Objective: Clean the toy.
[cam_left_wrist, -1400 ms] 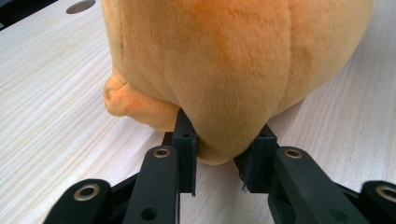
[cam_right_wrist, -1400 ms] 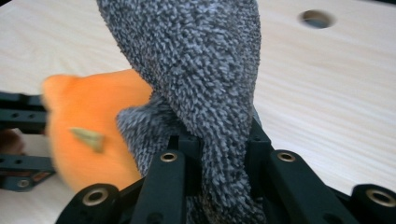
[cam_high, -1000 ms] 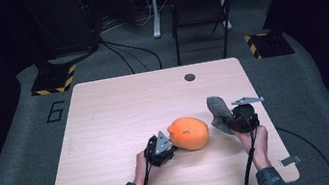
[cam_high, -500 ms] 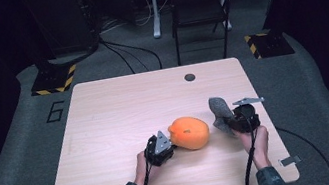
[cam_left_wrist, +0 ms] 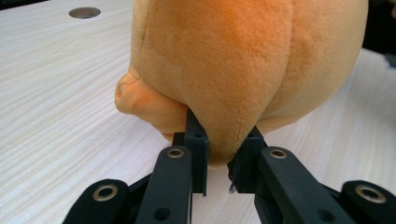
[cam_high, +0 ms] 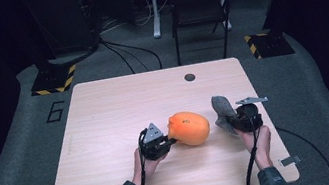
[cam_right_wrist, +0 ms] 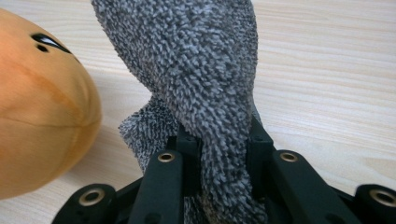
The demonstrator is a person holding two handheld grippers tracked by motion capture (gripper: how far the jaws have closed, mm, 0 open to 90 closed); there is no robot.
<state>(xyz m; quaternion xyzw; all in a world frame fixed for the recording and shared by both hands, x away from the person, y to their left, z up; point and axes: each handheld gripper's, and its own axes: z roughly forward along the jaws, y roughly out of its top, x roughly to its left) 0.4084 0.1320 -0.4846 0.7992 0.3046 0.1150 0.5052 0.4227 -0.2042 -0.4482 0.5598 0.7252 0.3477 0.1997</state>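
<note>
Already both grabs done — left gripper (cam_high: 170, 142) pinches round orange plush toy (cam_high: 190, 128) mid-desk, right gripper (cam_high: 232, 122) clamps fuzzy grey sock (cam_high: 224, 110) near right edge — joining them likely remains.

A lab or recording studio — dark room, grey carpet (cam_high: 19, 147) with a painted number six (cam_high: 55, 111), hazard-striped stand bases (cam_high: 54, 80), loose cables (cam_high: 130, 52), one wooden surface (cam_high: 119, 105).

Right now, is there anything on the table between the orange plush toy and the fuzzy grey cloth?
Nothing. In the high view, only bare tabletop separates the orange plush toy from the fuzzy grey cloth; the right gripper view shows the same wood gap.
</note>
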